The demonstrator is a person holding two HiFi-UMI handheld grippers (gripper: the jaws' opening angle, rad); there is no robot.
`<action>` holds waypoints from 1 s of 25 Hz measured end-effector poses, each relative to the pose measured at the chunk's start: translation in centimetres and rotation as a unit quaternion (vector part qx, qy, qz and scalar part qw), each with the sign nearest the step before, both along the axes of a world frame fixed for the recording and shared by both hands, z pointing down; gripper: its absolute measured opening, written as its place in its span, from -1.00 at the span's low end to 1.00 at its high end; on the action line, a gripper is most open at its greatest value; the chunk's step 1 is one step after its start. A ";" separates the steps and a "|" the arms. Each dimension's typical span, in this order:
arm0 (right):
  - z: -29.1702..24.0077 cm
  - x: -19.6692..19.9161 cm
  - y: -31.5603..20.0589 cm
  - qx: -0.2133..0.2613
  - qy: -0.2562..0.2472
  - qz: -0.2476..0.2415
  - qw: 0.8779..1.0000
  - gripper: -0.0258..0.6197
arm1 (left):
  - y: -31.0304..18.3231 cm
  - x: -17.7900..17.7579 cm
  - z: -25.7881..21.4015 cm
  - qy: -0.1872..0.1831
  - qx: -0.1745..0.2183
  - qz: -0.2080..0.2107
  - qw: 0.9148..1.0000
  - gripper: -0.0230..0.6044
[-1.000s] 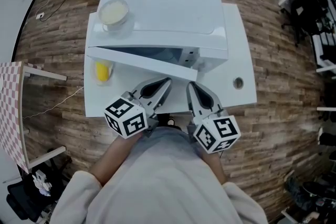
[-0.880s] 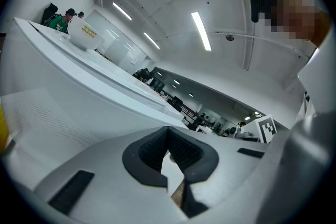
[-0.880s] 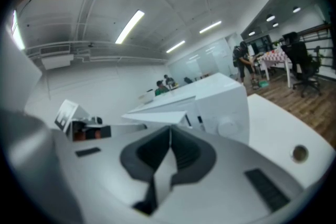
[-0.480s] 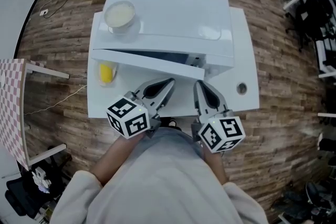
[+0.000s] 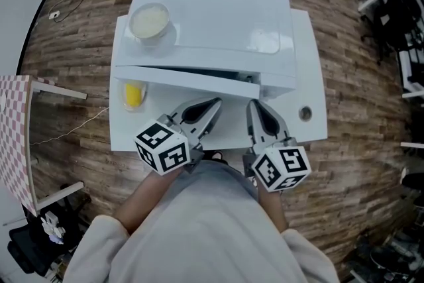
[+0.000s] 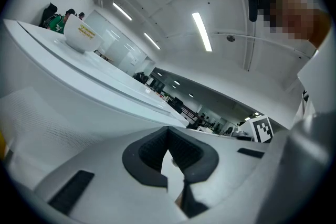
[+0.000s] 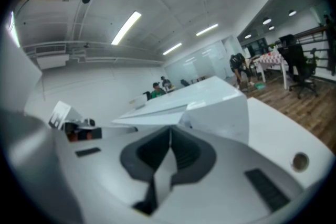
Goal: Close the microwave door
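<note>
Door [image 5: 189, 81]: ajar across the microwave [image 5: 218, 16] front, long axis left to right, free end at the right.
Right gripper [image 5: 252, 104]: jaws together, empty, just short of that free end (your nearer tool).
Left gripper [image 5: 213, 103]: jaws together, empty, facing mid-door.
Nearby: bowl [image 5: 149, 21] on top; yellow object [image 5: 133, 93] by the table's [image 5: 308, 76] left edge, probably no obstacle.
</note>
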State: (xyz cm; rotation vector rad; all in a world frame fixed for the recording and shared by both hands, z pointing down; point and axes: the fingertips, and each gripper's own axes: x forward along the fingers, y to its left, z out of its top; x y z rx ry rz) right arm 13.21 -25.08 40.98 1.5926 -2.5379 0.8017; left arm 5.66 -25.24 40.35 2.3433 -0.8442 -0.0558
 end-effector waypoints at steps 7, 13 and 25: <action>-0.2 0.1 -0.5 0.000 0.003 0.002 1.000 -0.85 | -0.6 0.1 0.0 0.006 -0.005 0.001 1.000 -0.88; -0.1 0.2 -1.0 -0.001 0.008 0.008 1.000 -0.85 | -1.1 -0.1 0.1 0.006 -0.006 -0.003 1.000 -0.88; -0.2 0.2 -1.2 -0.006 -0.008 0.022 1.000 -0.85 | -1.9 -0.1 0.5 0.019 -0.019 -0.005 1.000 -0.88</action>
